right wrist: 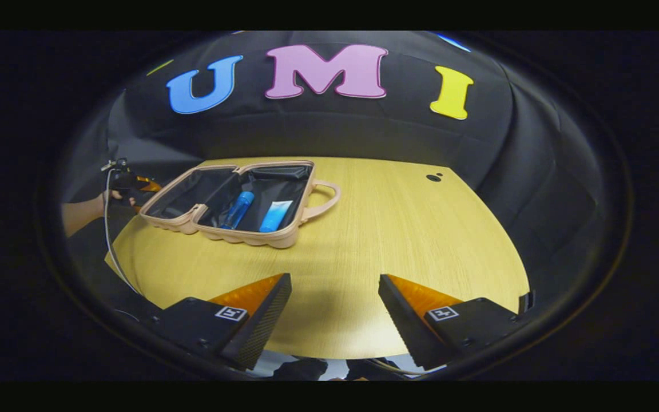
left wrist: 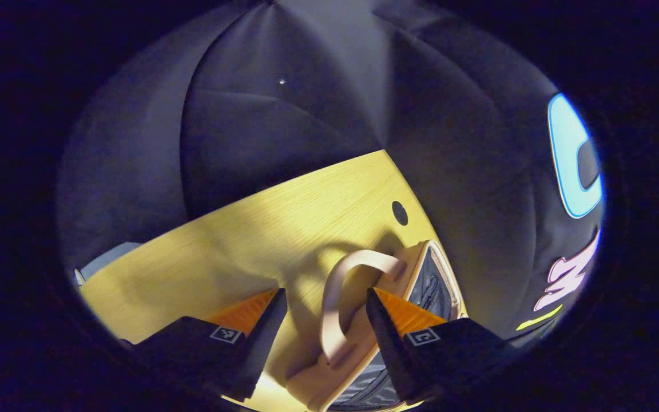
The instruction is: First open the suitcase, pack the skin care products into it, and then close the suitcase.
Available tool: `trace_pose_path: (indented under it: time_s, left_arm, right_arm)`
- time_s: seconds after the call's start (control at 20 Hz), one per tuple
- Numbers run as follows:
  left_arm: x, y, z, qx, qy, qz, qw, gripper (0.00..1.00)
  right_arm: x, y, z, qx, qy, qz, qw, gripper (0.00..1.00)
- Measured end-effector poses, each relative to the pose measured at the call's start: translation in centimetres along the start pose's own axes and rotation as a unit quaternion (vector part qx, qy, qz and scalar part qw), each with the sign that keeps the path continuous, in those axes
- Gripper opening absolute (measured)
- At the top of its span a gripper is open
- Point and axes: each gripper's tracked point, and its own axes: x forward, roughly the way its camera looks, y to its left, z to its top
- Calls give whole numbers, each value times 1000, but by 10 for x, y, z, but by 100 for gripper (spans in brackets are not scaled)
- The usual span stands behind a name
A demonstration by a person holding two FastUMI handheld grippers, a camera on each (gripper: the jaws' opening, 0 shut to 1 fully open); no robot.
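Note:
In the right gripper view a beige suitcase lies open flat on the wooden table, its dark lining facing up. A blue bottle and a light blue tube lie side by side in its right half. My right gripper hangs open over the table's near edge, well short of the case. At the case's far left end a hand holds my left gripper. In the left gripper view that gripper is open, with a beige handle of the suitcase between its fingers.
A small black hole sits in the tabletop at the far right; it also shows in the left gripper view as a hole beyond the handle. A cable hangs from the left gripper past the table's edge.

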Motion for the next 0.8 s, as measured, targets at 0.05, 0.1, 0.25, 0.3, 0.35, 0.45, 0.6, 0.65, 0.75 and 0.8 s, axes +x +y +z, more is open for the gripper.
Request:
trace_pose_path:
  time_s: [0.05, 0.1, 0.25, 0.3, 0.35, 0.45, 0.6, 0.65, 0.75, 0.8]
  left_arm:
    - [3, -1, -1, -8, 3, -4, 1000, 84]
    - [6, 2, -2, -14, 5, -1, 1000, 81]
    - [5, 9, -1, -35, 4, 12, 999, 22]
    - [1, 4, -6, -33, 4, 9, 999, 19]
    - [-6, 3, -1, -16, -7, 17, 1000, 16]
    - [-28, -18, 6, 27, -32, 10, 999, 9]
    - [-77, -74, 14, 94, -56, -27, 994, 6]
    - [-92, -98, 14, 109, -60, -45, 991, 6]
    - [-122, -150, 6, 131, -65, -79, 986, 6]
    - [-134, -174, -3, 150, -66, -93, 982, 6]
  right_arm:
    - [-1, 3, -4, -2, 7, 6, 1000, 97]
    - [-4, 5, -4, 0, 8, 11, 1000, 97]
    - [-4, -4, 3, 12, -5, 10, 1000, 97]
    - [-5, -14, 2, 18, -3, 4, 1000, 98]
    - [-7, -21, 5, 25, -5, 0, 1000, 93]
    - [-11, -36, 11, 34, -15, -11, 999, 98]
    - [-24, -53, 10, 43, -25, -22, 998, 98]
    - [-29, -59, 10, 49, -30, -25, 998, 98]
    - [-39, -71, 5, 56, -36, -34, 997, 98]
    - [-44, -74, 4, 62, -36, -35, 997, 98]
